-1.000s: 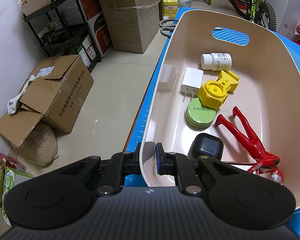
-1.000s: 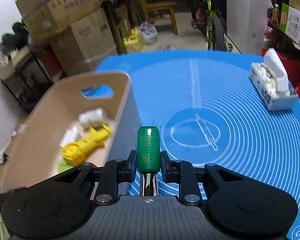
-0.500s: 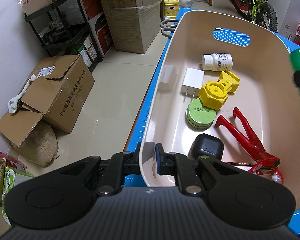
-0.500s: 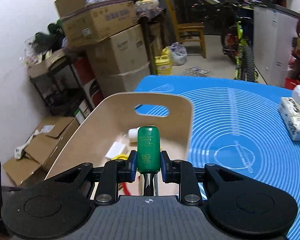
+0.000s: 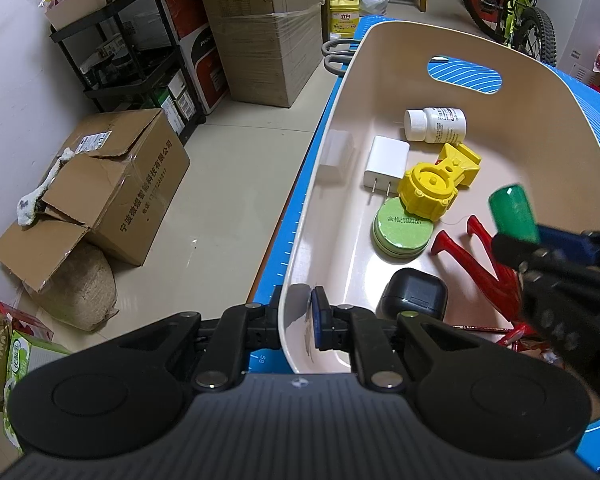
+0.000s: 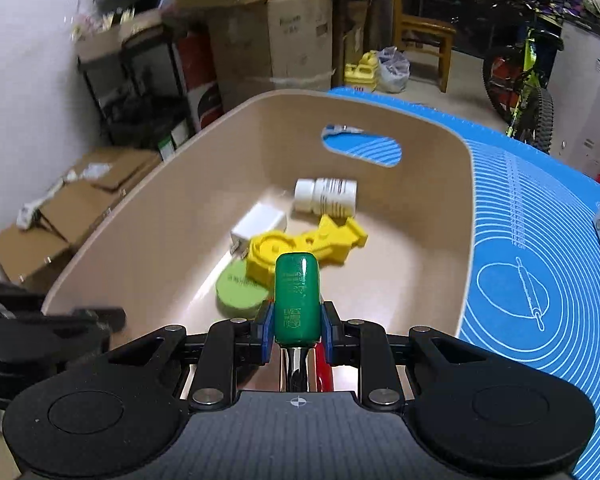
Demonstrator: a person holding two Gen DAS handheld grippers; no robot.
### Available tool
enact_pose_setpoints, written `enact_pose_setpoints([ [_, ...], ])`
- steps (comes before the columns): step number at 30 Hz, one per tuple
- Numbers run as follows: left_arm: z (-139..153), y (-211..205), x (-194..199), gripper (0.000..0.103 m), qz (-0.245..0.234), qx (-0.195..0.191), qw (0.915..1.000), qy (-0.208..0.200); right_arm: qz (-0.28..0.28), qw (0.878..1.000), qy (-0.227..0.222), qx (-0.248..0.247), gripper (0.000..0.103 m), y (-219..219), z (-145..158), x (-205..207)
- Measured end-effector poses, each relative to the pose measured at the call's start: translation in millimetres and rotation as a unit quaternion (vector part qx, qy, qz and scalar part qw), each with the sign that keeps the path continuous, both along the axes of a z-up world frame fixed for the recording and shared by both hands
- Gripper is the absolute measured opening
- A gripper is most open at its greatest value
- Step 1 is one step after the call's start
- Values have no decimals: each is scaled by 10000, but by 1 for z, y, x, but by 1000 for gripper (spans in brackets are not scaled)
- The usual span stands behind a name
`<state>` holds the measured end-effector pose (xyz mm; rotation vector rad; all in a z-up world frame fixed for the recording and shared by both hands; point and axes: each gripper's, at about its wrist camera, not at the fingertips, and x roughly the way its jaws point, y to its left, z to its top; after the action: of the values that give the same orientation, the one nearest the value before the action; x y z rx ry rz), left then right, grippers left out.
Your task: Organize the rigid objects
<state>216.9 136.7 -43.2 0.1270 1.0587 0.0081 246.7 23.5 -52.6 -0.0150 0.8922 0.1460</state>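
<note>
Pill bottle [image 5: 435, 124] lies in the bin [image 5: 548, 92], behind the charger [image 5: 386, 163].

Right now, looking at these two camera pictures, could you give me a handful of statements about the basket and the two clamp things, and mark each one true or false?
1. The right gripper holds a green-handled tool. True.
2. The left gripper clamps the beige basket at its rim. True.
3. The white pill bottle stands upright. False: it lies on its side.
4. The white charger sits outside the basket. False: it lies inside, beside the yellow plastic part.
5. The basket rests on a blue mat. True.
</note>
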Motion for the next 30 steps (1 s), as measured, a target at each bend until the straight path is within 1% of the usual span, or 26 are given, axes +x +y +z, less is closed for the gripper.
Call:
enact_pose_setpoints([
  [3,0,0,0,15,-3,2,10000,-1,68,9998,89,-155,33,3,-9,-2],
  [5,0,0,0,15,-1,0,10000,-2,154,9994,52,-300,33,6,-11,-4],
  [7,0,0,0,15,3,-8,10000,0,182,9993,47,-333,34,6,-11,-7],
  [8,0,0,0,15,8,-14,10000,0,185,9994,35,-297,38,5,-10,-8],
  [9,1,0,0,15,13,-18,10000,-1,175,9995,7,-270,44,4,-8,-9],
  [12,2,0,-1,16,31,4,10000,-27,172,9995,-128,-223,53,1,0,-15],
  [13,3,-1,-2,18,47,32,10000,-63,179,9994,-195,-224,54,0,4,-18],
  [15,8,-2,-6,19,71,73,9997,-202,167,9992,-279,-211,60,-3,10,-23],
  [16,11,-2,-8,21,84,97,9996,-259,143,9993,-314,-171,66,-5,14,-27],
  [17,14,-2,-10,24,101,135,9993,-334,111,9993,-337,-127,69,-7,18,-29],
  [18,17,-3,-12,41,130,186,9989,-410,75,9993,-358,-66,70,-10,22,-33],
  [19,22,-3,-16,54,165,236,9982,-525,52,9993,-361,-28,71,-13,25,-35],
  [21,30,-5,-22,62,225,220,9971,-697,-11,9993,-378,16,74,-19,33,-41],
  [23,39,-7,-28,65,248,115,9963,-812,-89,9991,-426,5,80,-24,41,-49],
  [25,49,-12,-35,68,223,29,9958,-890,-118,9988,-478,20,83,-28,50,-58],
  [28,63,-24,-46,69,141,44,9947,-1022,-172,9979,-617,-16,88,-33,62,-74],
  [30,73,-30,-53,69,119,84,9936,-1123,-221,9975,-670,-6,89,-38,70,-85],
])
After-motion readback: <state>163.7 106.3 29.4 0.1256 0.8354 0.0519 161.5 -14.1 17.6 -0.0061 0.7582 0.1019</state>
